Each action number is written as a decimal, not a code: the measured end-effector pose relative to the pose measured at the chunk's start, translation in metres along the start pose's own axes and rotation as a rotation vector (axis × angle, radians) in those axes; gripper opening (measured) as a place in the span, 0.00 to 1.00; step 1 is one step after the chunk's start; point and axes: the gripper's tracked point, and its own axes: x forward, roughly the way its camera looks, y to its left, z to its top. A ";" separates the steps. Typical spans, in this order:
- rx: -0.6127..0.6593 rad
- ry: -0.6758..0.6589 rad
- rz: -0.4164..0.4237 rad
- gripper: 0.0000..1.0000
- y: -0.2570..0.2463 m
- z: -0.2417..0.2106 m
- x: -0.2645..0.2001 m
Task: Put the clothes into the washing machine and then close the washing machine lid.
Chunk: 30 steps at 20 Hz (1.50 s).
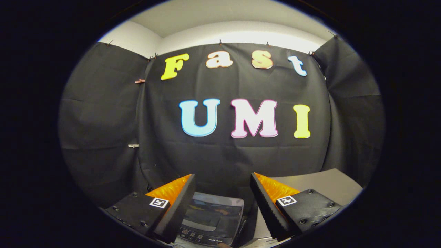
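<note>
Nearest, the tool (222,206) is held high and level, its two fingers (175,210) spread wide with nothing between them. Below and just ahead of them, seen through the gap, stands the washing machine (212,217), small and low. Its lid (213,212) looks to be lying flat and shut, a dark glossy panel with a row of buttons on the near edge, though reflections make that hard to swear to. No clothes are to be seen, so I cannot tell whether they are already inside under a closed lid or lying somewhere out of sight with the loading to come; the scene would suit either.

To the right of the machine, beyond the right finger, a grey surface (327,186) runs back toward the wall. Farthest off hangs the black cloth (227,158) of the booth.

Whatever comes next, I would judge it wise to tip the tool downward, so the machine sits squarely between the fingers before anything is grasped or pressed.
</note>
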 end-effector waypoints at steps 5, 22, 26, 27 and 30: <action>0.004 -0.118 -0.021 0.98 -0.034 0.028 -0.057; -0.046 -0.312 -0.097 0.97 -0.100 0.035 -0.218; -0.036 -0.304 -0.115 0.98 -0.107 0.032 -0.220; -0.033 -0.301 -0.112 0.97 -0.106 0.030 -0.220; -0.026 -0.296 -0.114 0.97 -0.109 0.029 -0.219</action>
